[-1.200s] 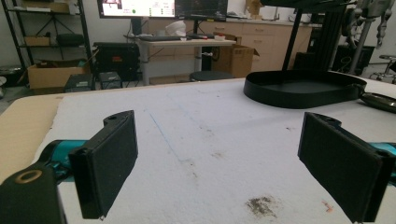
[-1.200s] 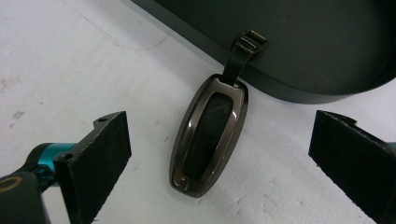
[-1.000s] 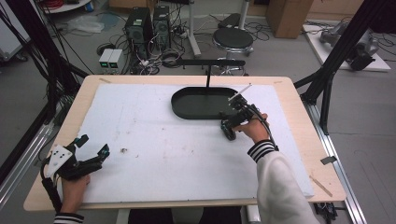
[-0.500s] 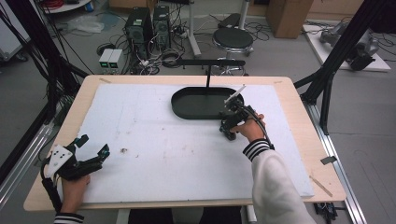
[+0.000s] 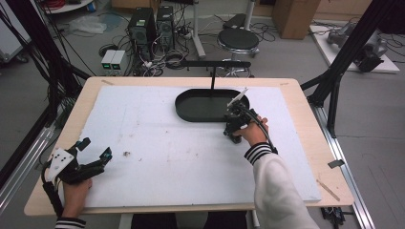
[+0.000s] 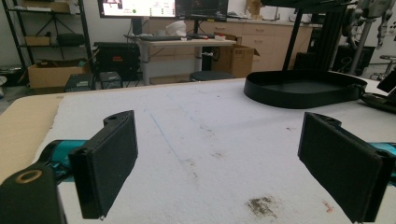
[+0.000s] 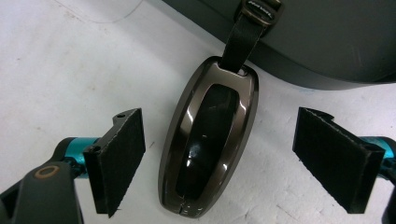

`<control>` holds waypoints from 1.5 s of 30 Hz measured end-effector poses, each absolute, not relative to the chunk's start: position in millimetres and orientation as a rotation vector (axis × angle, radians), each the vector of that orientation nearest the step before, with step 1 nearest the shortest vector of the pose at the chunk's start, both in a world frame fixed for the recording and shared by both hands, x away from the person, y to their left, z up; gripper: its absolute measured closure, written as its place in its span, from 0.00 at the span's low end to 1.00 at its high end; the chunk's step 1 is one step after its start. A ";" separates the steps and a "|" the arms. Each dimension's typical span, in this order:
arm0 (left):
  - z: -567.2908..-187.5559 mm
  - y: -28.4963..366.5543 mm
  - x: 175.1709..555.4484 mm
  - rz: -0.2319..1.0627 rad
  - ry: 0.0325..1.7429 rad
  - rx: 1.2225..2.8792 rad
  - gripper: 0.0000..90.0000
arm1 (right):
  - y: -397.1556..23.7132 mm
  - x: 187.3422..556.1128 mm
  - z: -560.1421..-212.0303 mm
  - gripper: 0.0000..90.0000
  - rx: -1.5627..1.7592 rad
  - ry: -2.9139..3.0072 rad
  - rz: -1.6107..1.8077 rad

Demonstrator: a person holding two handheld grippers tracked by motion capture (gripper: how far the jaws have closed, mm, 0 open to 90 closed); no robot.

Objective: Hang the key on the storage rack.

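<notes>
Right gripper view: car key fob [image 7: 208,135], dark glossy shell with metallic rim and a black strap [image 7: 243,37] at its far end, lies flat on the white tabletop [image 7: 56,65] just beside the near wall of the black oval tray [image 7: 327,42]. Long axis runs near to far, parallel to the pad faces; the fob sits between the fingers [image 7: 119,154], nearer the left pad, touching neither.

Right gripper [image 5: 234,131]: fingers spread around the fob, jaws have just been closing, nothing pinched yet. The nearer hand by far.

Left gripper [image 5: 93,152]: fingers [image 6: 109,161] spread, empty, resting at the near left corner, well apart from the fob.

Change from earlier frames: right gripper is lower and tilted down over the fob; left gripper unchanged.
</notes>
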State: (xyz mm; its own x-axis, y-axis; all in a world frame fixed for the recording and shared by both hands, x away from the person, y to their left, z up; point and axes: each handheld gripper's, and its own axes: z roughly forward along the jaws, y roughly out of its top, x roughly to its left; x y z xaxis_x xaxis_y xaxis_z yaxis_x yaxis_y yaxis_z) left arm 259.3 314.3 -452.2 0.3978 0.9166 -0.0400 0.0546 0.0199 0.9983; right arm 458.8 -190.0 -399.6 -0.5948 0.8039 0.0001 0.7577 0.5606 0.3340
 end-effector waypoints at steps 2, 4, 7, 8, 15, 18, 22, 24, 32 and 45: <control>-452.2 314.2 259.3 0.857 0.949 1.390 0.14 | -189.9 459.1 -400.2 0.18 1.330 2.645 0.444; -452.1 314.2 259.2 0.857 0.949 1.390 0.14 | -189.0 459.7 -401.8 0.18 1.335 2.642 0.422; -452.2 314.1 259.2 0.857 0.949 1.389 0.14 | -186.9 460.5 -402.2 0.22 1.342 2.647 0.420; -452.2 314.1 259.1 0.856 0.949 1.390 0.14 | -185.3 460.6 -402.3 0.26 1.335 2.653 0.422; -452.2 314.2 259.4 0.855 0.949 1.388 0.14 | -184.2 461.3 -404.0 0.31 1.357 2.653 0.388; -452.1 314.3 259.7 0.854 0.951 1.388 0.14 | -184.3 461.6 -404.3 0.37 1.358 2.660 0.390; -452.1 314.2 259.4 0.856 0.948 1.393 0.14 | -184.5 462.1 -404.5 0.41 1.373 2.669 0.389; -452.1 314.2 259.4 0.855 0.948 1.393 0.14 | -184.0 462.1 -404.6 0.42 1.370 2.671 0.385; -452.1 314.1 259.3 0.856 0.948 1.393 0.14 | -183.4 464.5 -406.3 0.48 1.398 2.668 0.384; -452.1 314.3 259.8 0.852 0.952 1.388 0.14 | -183.4 466.4 -404.0 0.53 1.365 2.689 0.380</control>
